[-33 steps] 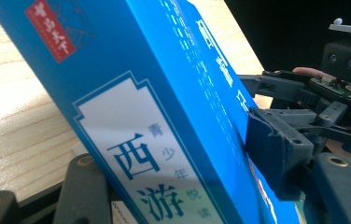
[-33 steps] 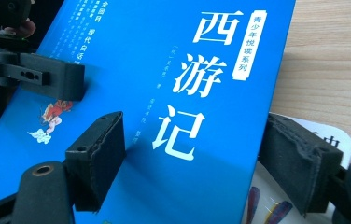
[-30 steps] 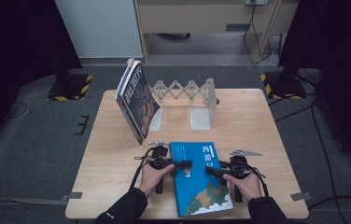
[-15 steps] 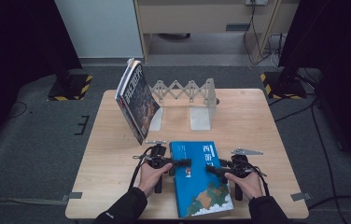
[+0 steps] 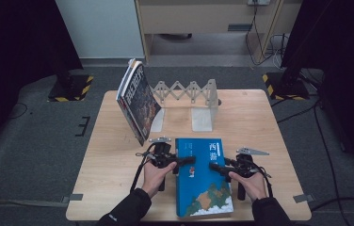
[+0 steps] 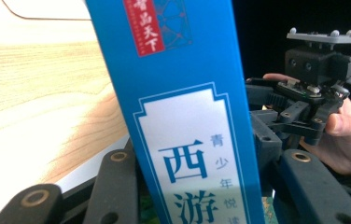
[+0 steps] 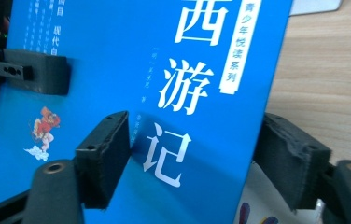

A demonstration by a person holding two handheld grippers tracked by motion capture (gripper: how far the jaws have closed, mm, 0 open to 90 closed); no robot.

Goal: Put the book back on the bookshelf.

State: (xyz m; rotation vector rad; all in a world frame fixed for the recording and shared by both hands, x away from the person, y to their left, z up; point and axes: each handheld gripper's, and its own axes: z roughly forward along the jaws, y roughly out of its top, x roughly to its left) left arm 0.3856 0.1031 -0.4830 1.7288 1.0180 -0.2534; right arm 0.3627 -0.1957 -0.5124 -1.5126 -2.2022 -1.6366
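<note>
Blue book (image 5: 203, 176): lies flat on the near middle of the table (image 5: 269, 122), cover up, between the two hands, probably so both grippers can take it from opposite long edges.
Left gripper (image 5: 187, 160): at the book's left edge, one jaw over the cover and one under; jaws look closed on the book, likely pinching that edge to lift.
Right gripper (image 5: 215, 167): at the right edge; one jaw lies on the cover, the other beside the edge. Whether it clamps, I cannot tell.
Writing on cover: large white "西游记"; small "青少年悦读系列"; a red label at the top, partly readable.
Second book (image 5: 137, 101): farther back, leaning at the left of the rack.
Rack (image 5: 189, 92): grey accordion bookstand, far middle, likely where the blue book belongs.
</note>
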